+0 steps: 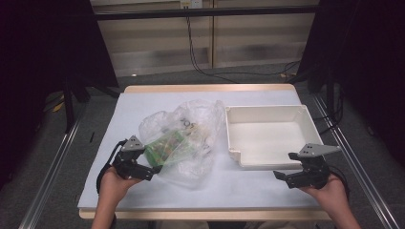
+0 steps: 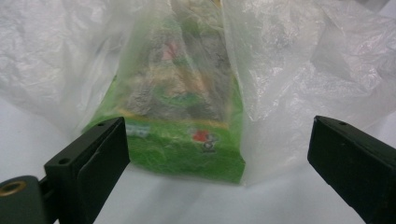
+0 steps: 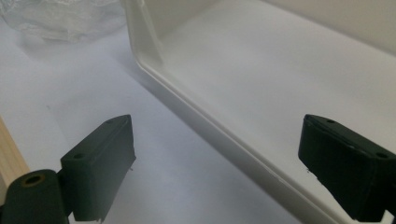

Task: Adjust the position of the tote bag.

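Observation:
A crumpled clear plastic bag lies on the white table, left of centre, with a green packet inside it. In the left gripper view the green packet sits behind the bag's film, straight ahead between the wide jaws. My left gripper is open at the bag's near left corner, nothing pressed by its pads. My right gripper is open at the near edge of the white tray, pointing left. In the right gripper view the tray's front rim runs between the open jaws, untouched.
The tray is empty and stands right of the bag. The table's wooden front edge lies close under both hands. Black cables run over the floor beyond the table, and metal rails flank it.

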### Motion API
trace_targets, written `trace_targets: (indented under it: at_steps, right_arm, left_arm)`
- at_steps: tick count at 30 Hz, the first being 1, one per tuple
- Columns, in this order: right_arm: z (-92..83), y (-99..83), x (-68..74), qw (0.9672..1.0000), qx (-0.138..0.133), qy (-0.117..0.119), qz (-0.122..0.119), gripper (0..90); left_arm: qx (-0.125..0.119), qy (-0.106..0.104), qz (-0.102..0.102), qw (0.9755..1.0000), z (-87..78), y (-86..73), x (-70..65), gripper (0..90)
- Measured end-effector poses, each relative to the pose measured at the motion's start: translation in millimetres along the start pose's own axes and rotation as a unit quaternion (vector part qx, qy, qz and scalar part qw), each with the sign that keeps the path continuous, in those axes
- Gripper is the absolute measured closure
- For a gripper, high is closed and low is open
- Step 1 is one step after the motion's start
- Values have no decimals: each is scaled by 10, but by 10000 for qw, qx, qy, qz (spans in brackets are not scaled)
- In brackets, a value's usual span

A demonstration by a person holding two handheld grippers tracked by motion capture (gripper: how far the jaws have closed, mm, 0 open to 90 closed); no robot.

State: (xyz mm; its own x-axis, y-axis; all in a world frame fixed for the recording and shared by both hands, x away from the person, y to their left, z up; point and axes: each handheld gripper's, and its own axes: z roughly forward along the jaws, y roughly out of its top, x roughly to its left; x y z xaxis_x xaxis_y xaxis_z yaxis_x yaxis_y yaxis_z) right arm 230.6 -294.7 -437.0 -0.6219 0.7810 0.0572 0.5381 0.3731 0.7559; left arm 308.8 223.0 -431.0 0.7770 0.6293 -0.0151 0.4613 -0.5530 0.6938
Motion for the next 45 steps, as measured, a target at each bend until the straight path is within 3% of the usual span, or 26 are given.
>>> trace_targets:
  at_steps: [3,11,13,14,16,21,25,28,33,37,41,45]
  right_arm:
    - [12,6,7,10000,24,31,-43,104]
    - [39,40,-12,10000,-50,62,5,105]
    - [51,47,-14,10000,-54,83,-1,105]
    - [54,52,-12,10000,-51,86,-1,105]
    - [59,56,-8,9999,-50,90,-12,105]
    - [85,78,12,9999,-51,119,-73,105]
    - [99,78,24,9999,-35,117,-81,104]
    - [102,78,33,9999,-15,127,-103,103]
    - [104,77,37,9999,-7,122,-88,103]
    - [112,60,42,9999,20,116,-119,103]
    - [95,48,54,9999,23,118,-94,103]
    - [70,26,60,9999,22,82,-90,103]
  left_arm:
    - [-48,-174,28,9998,22,31,-45,61]
    - [68,-379,141,9992,75,90,-214,123]
    - [74,-448,251,9987,80,104,-247,147]
    - [20,-591,244,9980,91,102,-262,160]
    - [6,-625,317,9975,98,101,-276,186]
    - [-112,-703,318,9970,134,88,-311,324]
    - [-96,-759,441,9961,156,108,-351,421]
    - [-108,-914,451,9947,172,159,-408,422]
    - [-131,-973,503,9939,204,230,-467,449]
    - [19,-1059,538,9929,306,264,-495,441]
    - [-19,-1114,480,9926,347,327,-533,432]
    - [141,-1166,411,9922,450,344,-548,409]
